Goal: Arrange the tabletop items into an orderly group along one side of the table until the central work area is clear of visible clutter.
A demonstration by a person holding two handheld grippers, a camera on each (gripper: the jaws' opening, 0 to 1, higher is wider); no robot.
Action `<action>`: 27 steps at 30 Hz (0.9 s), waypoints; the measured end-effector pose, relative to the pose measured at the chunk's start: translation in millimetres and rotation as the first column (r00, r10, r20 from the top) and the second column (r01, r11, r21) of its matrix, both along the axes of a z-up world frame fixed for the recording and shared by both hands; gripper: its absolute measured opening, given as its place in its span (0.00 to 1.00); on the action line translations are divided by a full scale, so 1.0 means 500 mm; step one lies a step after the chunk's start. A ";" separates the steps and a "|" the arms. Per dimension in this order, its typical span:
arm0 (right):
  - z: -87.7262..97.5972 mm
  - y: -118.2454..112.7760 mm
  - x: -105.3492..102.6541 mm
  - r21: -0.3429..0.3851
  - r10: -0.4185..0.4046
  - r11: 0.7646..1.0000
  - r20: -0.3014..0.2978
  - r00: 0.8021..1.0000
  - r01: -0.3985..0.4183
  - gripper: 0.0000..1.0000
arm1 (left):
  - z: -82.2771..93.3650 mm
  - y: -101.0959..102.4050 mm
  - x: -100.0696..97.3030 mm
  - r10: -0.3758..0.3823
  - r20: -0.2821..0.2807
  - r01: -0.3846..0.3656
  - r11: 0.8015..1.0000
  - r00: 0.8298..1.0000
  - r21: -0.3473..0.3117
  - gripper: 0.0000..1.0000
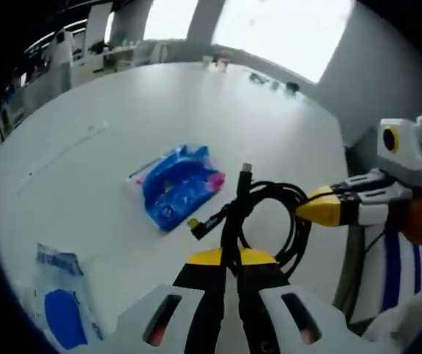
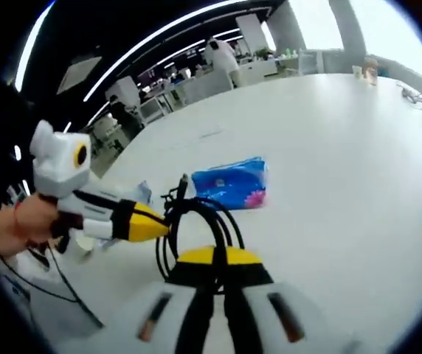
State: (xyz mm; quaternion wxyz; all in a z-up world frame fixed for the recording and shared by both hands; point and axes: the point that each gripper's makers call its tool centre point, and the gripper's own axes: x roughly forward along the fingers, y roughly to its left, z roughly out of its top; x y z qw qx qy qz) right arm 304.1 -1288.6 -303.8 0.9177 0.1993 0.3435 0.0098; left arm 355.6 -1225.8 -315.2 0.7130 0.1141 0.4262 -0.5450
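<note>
Two tools grip one coiled black cable (image 1: 270,214) above the white worktop (image 1: 196,110). The left tool (image 1: 232,259) has its jaws closed on the cable's bundled part, and the loop hangs just beyond its tips. The right tool (image 1: 322,209) comes from the side and pinches the loop's far edge. On the worktop behind the cable lies a blue packet (image 1: 175,184), and a blue-and-white bag (image 1: 60,302) lies near the edge.

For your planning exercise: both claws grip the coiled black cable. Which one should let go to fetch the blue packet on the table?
Probably the right claw: the left claw pinches the coiled black cable at its bundled middle and could carry it alone. The blue packet lies just ahead of the right.
</note>
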 end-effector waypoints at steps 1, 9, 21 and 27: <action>-0.006 -0.001 0.001 0.004 -0.005 1.000 -0.007 1.000 0.005 0.00 | -0.004 0.000 0.001 -0.001 -0.005 0.001 1.000 1.000 0.004 0.00; -0.040 -0.002 0.011 0.022 -0.013 1.000 -0.045 0.999 0.014 0.00 | -0.036 -0.001 0.010 0.003 -0.028 -0.002 0.999 1.000 0.038 0.00; -0.073 -0.009 0.020 0.015 -0.010 1.000 -0.094 0.996 0.011 0.00 | -0.066 -0.004 0.017 0.013 -0.046 -0.010 0.998 0.999 0.069 0.00; -0.086 -0.012 0.024 -0.007 -0.003 1.000 -0.108 0.994 0.002 0.00 | -0.078 -0.005 0.018 0.018 -0.049 -0.014 0.997 0.999 0.081 0.00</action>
